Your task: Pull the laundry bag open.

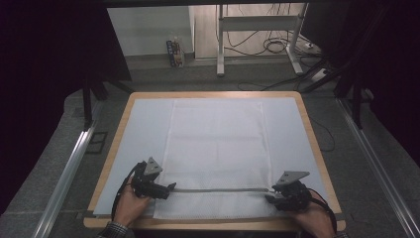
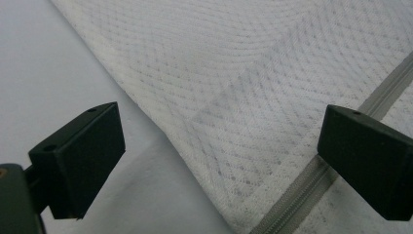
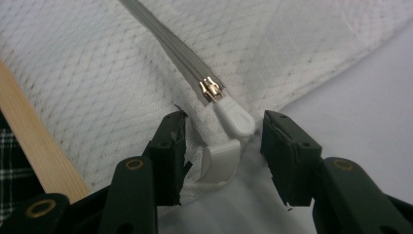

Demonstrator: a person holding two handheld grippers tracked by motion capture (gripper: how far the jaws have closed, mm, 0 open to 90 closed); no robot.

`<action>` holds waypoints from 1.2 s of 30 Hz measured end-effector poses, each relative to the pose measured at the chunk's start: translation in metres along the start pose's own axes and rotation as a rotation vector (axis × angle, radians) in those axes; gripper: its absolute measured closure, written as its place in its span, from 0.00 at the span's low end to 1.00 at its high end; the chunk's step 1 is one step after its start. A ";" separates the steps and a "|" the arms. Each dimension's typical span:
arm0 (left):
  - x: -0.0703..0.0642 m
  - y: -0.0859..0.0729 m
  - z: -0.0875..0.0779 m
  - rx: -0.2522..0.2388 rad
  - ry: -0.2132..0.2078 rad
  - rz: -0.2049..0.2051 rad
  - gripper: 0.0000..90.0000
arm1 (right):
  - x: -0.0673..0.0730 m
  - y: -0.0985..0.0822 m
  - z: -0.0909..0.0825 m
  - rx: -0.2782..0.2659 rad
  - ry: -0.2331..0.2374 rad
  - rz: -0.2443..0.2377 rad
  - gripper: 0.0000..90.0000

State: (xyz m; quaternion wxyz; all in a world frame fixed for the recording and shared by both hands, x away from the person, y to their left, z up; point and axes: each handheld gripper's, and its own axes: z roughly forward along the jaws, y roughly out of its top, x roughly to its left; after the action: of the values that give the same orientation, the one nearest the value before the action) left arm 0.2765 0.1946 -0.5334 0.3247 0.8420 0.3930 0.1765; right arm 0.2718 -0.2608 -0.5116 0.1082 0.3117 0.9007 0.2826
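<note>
A white mesh bag (image 1: 218, 144) lies flat on a pale sheet (image 1: 143, 129), with a grey zipper (image 1: 218, 190) running across its near end. My left gripper (image 1: 171, 187) rests at the zipper's left end. In the left gripper view it (image 2: 219, 161) stands wide open over the bag's edge (image 2: 234, 73), the zipper tape (image 2: 292, 204) passing by one jaw. My right gripper (image 1: 270, 196) sits at the zipper's right end. Its jaws (image 3: 225, 124) stand apart on either side of the white pull tab (image 3: 236, 119) of the metal slider (image 3: 212, 90), without pressing on it. A second white tab (image 3: 220, 163) lies just below.
The sheet covers a wooden table (image 1: 312, 134), whose near edge (image 3: 34, 146) runs close to my right gripper. A checked sleeve (image 1: 116, 230) enters at the bottom left. Beyond the table are a metal desk frame (image 1: 257, 29), cables and a carton (image 1: 175, 52) on the floor.
</note>
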 end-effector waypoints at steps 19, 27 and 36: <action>-0.007 0.008 -0.001 -0.020 -0.041 -0.002 0.04 | 0.002 0.004 -0.012 -0.084 -0.007 -0.049 0.90; -0.007 0.008 0.000 -0.015 -0.039 0.005 0.05 | 0.001 0.000 -0.003 0.008 -0.017 -0.067 0.82; -0.007 0.008 0.000 -0.011 -0.037 0.005 0.05 | -0.001 -0.006 -0.005 -0.001 -0.027 0.033 0.68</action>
State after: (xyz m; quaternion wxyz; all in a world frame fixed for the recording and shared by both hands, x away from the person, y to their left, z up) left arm 0.2764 0.1856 -0.5284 0.3361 0.8443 0.3840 0.1638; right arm 0.2676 -0.2680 -0.5108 0.1156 0.3302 0.8938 0.2807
